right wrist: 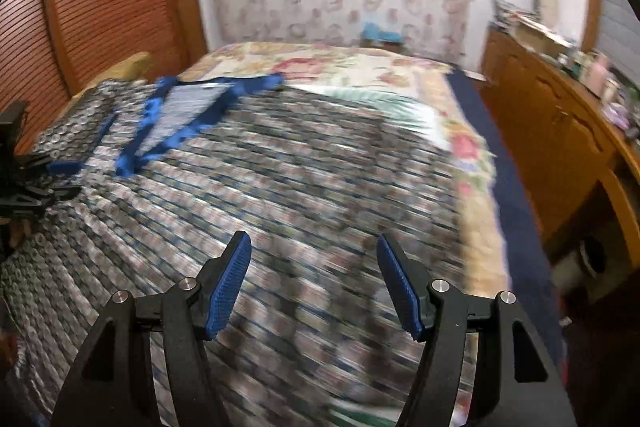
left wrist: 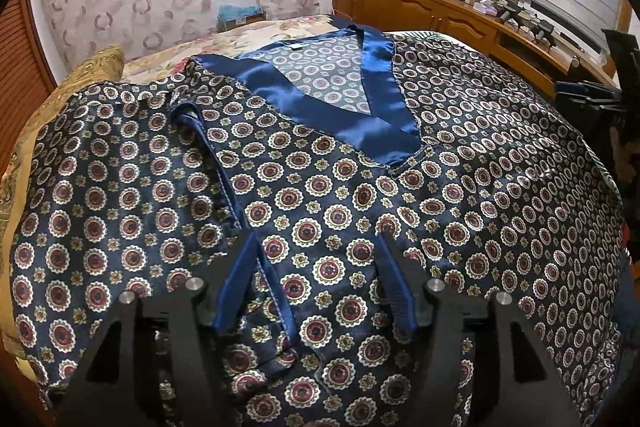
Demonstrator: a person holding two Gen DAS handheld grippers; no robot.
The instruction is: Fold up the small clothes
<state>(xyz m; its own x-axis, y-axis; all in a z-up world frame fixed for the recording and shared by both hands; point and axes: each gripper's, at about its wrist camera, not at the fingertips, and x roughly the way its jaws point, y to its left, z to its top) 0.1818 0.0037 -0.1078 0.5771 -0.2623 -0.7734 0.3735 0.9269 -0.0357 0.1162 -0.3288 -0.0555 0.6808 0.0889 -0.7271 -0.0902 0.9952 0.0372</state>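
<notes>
Bedroom, floral-covered bed (right wrist: 360, 67) beside a wooden cabinet (right wrist: 552, 131): patterned navy garment (left wrist: 440, 187) with blue satin collar lies spread flat across it, left gripper (left wrist: 316, 247) open over its folded sleeve edge, gripping nothing, right gripper (right wrist: 314, 247) open, empty.

Left gripper (left wrist: 316, 283) angled steeply down over the patterned garment (left wrist: 360, 195), jaws parted, blue pads (left wrist: 236, 287) clear of the cloth folds lying between them. Right gripper (right wrist: 314, 283) also tilted down above the garment, jaws wide apart, nothing between them, view blurred.
</notes>
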